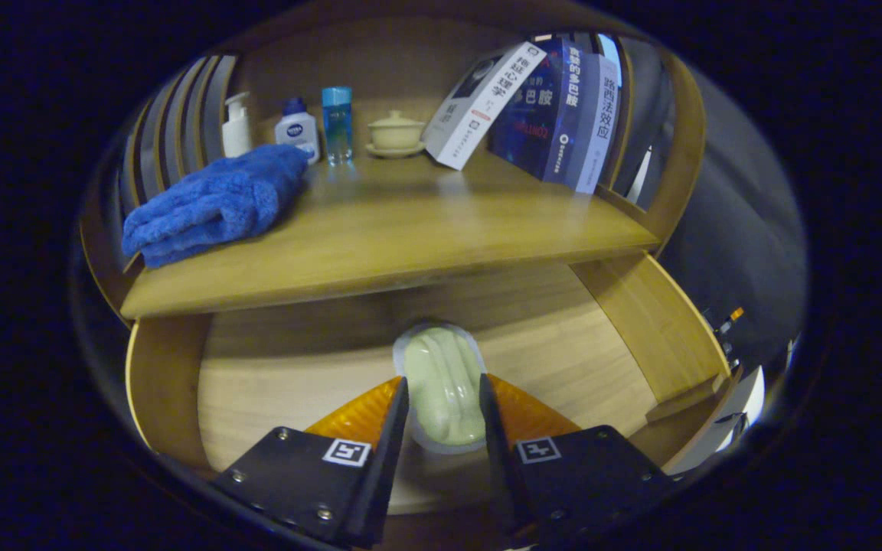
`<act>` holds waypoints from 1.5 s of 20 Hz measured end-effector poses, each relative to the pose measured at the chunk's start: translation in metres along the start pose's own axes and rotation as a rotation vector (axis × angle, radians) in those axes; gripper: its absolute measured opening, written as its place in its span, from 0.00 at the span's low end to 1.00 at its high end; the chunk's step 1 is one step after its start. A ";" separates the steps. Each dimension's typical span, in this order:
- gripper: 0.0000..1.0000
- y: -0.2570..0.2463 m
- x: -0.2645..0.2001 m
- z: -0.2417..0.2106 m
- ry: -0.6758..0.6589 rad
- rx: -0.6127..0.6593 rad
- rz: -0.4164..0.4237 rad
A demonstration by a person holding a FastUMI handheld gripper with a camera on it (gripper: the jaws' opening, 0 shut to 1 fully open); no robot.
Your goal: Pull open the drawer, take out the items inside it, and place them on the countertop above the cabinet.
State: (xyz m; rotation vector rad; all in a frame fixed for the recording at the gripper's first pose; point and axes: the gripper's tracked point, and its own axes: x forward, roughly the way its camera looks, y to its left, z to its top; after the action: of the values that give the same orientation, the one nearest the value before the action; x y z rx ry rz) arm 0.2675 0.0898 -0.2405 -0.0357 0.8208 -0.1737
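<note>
The wooden drawer stands pulled open below the countertop. Inside it lies a pale green oval item in a clear plastic wrapper, lengthwise between my fingers. My gripper is down in the drawer with both fingers pressed against the item's sides, shut on it. A folded blue towel rests on the countertop, up and to the left of the gripper.
At the back of the countertop stand a white pump bottle, a small white bottle, a blue bottle and a lidded cream bowl. Leaning books fill the back right. The drawer's right wall rises beside the gripper.
</note>
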 end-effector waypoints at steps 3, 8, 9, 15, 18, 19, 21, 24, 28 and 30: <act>0.55 -0.004 0.008 -0.007 0.044 -0.004 0.012; 0.46 -0.001 0.021 -0.014 0.089 -0.016 0.050; 0.38 -0.002 0.022 -0.013 0.078 -0.011 0.042; 0.17 0.001 0.018 -0.012 0.037 -0.019 0.051; 0.12 0.003 0.007 -0.019 0.009 -0.005 0.062; 0.12 0.002 0.001 -0.018 -0.007 0.001 0.064; 0.12 -0.001 -0.014 -0.011 -0.051 0.000 0.061; 0.12 -0.009 -0.043 0.005 -0.121 -0.031 0.033; 0.12 -0.020 -0.079 0.023 -0.185 -0.043 -0.013; 0.12 -0.026 -0.094 0.028 -0.202 -0.049 -0.038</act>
State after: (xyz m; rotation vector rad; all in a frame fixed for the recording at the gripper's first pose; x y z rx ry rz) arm 0.2213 0.0790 -0.1512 -0.1132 0.6228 -0.1831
